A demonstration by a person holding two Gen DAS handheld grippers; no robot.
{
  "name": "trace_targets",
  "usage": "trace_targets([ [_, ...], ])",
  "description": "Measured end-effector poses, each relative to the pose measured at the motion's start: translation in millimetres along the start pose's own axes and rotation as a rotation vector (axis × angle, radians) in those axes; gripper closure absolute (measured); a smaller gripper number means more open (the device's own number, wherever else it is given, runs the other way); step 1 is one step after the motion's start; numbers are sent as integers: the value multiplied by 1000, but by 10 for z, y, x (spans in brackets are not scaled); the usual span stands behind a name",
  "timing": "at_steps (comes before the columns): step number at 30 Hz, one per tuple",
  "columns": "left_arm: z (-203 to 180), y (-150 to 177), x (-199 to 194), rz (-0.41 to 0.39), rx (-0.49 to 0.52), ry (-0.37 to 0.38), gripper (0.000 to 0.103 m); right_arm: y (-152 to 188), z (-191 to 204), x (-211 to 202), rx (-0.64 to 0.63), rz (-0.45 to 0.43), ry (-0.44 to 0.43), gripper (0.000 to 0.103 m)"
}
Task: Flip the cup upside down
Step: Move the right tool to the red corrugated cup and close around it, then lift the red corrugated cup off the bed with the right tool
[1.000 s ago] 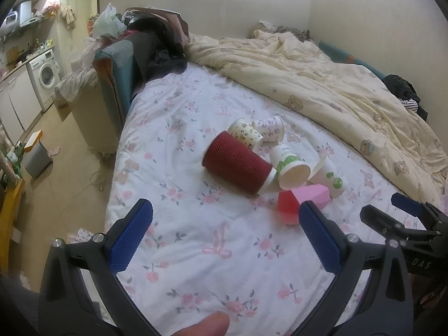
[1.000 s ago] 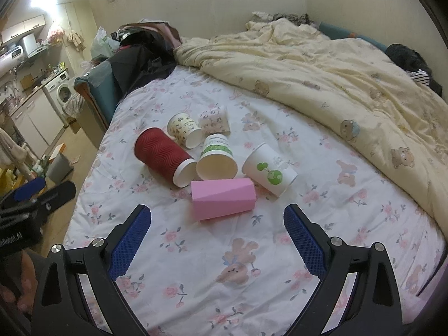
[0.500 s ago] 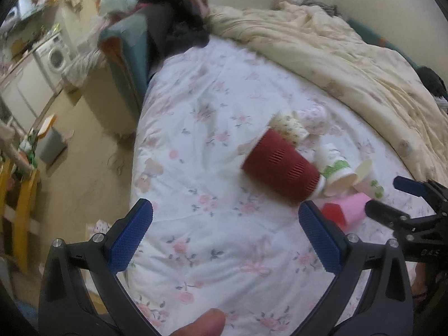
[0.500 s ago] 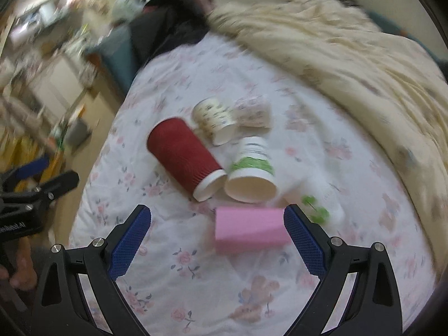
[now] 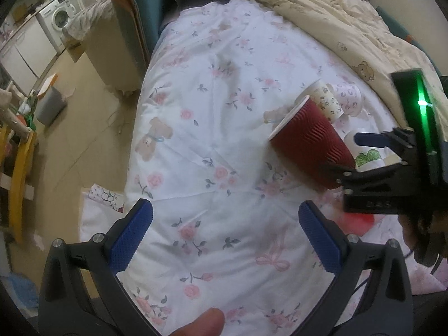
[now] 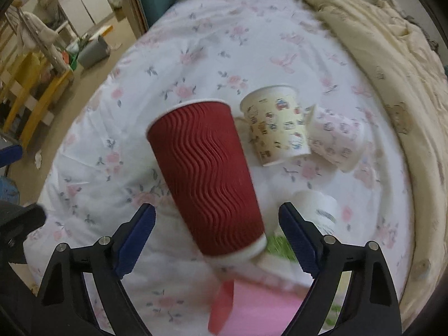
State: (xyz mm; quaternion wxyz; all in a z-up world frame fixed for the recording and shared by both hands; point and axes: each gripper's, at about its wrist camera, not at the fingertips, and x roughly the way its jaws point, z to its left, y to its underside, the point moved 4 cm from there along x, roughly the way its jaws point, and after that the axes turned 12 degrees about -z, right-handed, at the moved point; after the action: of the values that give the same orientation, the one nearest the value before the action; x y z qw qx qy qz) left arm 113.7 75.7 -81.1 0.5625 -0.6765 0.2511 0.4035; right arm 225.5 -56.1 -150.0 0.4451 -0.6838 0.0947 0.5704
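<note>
The red ribbed paper cup (image 6: 205, 179) lies on its side on the white flowered bedsheet (image 6: 212, 56), straight ahead of the right gripper (image 6: 217, 238). Its long axis runs almost along the claw's own line of sight, leaning a little to the claw's left at the far end. The white-rimmed end nearest the claw sits between the two blue pads, which stand spread wide on either side and touch nothing. Which end is the mouth cannot be told for sure from this view.

The left gripper (image 5: 225, 235) is also spread and empty, and the cup (image 5: 310, 142) lies well off to its front right, so the right claw is clearly the nearer one.

My judgement is that the grasp turns on this alignment: the pads flank the near end across the cup's width, so closing there should catch the wall.

Just beyond, to the claw's front right, rest a cream cartoon-printed paper cup (image 6: 275, 124) and a pink-patterned paper cup (image 6: 334, 140).
</note>
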Motion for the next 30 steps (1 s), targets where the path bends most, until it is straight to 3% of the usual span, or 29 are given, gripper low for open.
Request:
trace_targets([
  [5,99,5,59,19,-25,-12,0,12,59,285,-63,59,4,17],
  [6,109,2,62,21,-33,-9,0,19,70,323,-77,68,15,24],
  [9,113,0,50,19,-28,-7,0,9,84,359,-92,52,44,26],
  [18,178,108,-147,-12,-56,0,0,38,103,-207,58,-36,-9,30],
  [23,110,258,-361,-44,-32,15,0,412,168,-717,191,-72,-32,30],
  [30,85,630,-542,-33,-21,35,0,1223,367,-1054,325,-69,54,30],
])
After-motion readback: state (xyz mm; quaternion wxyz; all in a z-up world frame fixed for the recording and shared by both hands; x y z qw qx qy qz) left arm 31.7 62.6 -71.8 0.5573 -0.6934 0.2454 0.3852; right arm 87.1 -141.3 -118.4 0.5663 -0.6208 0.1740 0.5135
